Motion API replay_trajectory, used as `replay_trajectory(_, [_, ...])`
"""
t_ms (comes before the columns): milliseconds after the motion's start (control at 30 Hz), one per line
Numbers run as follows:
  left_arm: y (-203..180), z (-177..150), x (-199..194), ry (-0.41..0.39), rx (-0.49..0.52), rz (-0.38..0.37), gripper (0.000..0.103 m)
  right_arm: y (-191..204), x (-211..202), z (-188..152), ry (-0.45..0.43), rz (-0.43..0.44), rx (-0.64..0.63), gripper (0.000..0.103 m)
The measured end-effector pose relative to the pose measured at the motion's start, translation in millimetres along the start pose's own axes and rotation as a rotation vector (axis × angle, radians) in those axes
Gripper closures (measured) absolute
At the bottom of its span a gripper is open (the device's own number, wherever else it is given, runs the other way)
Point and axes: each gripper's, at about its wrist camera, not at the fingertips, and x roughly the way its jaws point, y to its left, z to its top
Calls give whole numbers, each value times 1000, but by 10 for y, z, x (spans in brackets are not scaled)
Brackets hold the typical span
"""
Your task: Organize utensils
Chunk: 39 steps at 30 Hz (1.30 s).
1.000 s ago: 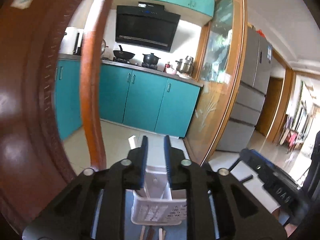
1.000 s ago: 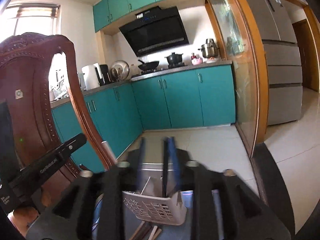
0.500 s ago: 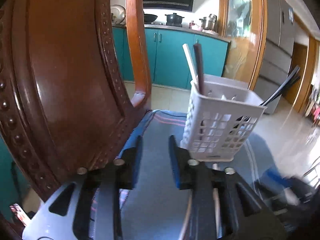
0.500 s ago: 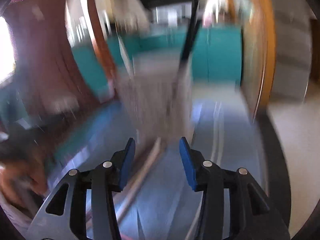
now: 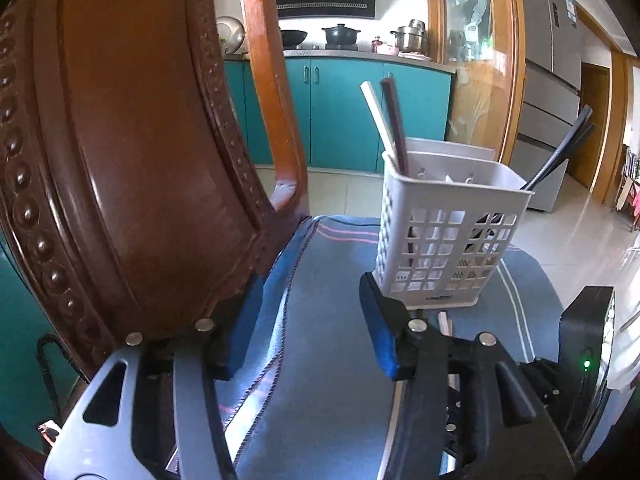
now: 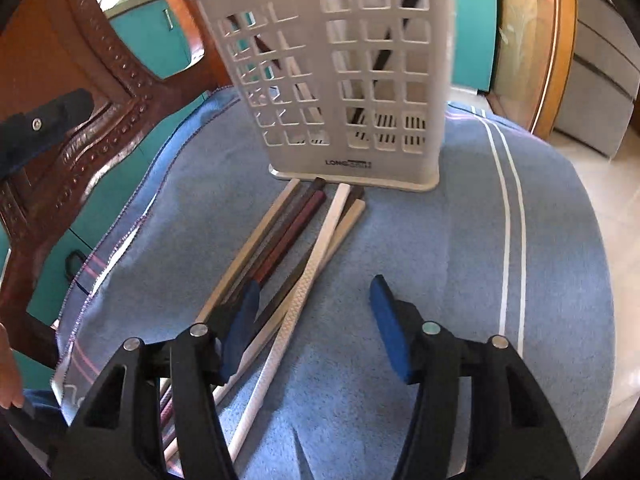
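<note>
My right gripper points down at the blue cloth, and its jaws have just been opening; they stand about half apart with nothing pinched. The loose chopsticks lie in a bundle on the cloth, fanning from the foot of the white utensil basket back toward me. The white one runs into the gap between my pads, but the pads don't press on it, and the left pad sits over the darker sticks; whether it touches them I can't tell.

My left gripper is also parted, jaws just been opening, empty, only cloth between the blue pads. Its right pad sits close in front of the basket's base; contact I can't confirm. The basket stands upright on the cloth, a white and a dark chopstick leaning out at its left corner, black ones at its right. The carved wooden chair back fills the left side.
</note>
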Motion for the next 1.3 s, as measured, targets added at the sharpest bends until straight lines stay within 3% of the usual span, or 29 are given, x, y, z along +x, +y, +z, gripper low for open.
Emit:
replay_trajectory(233, [-20, -36, 57, 30, 13, 3, 49, 68, 56, -27, -1, -35, -40, 48])
replay_trajectory(400, [-94, -59, 120, 44, 32, 9, 48, 19, 59, -13, 9, 43, -1, 83])
replay_trajectory(600, [-166, -72, 201, 65, 50, 17, 46, -59, 23, -12, 22, 103, 45, 94])
replay_trajectory(1000, [-252, -166, 377, 126, 88, 15, 42, -422, -233, -41, -10, 86, 114, 97])
replay_trajectory(1300, [-374, -270, 557, 222, 100, -39, 41, -875, -313, -183, 36, 57, 307, 97])
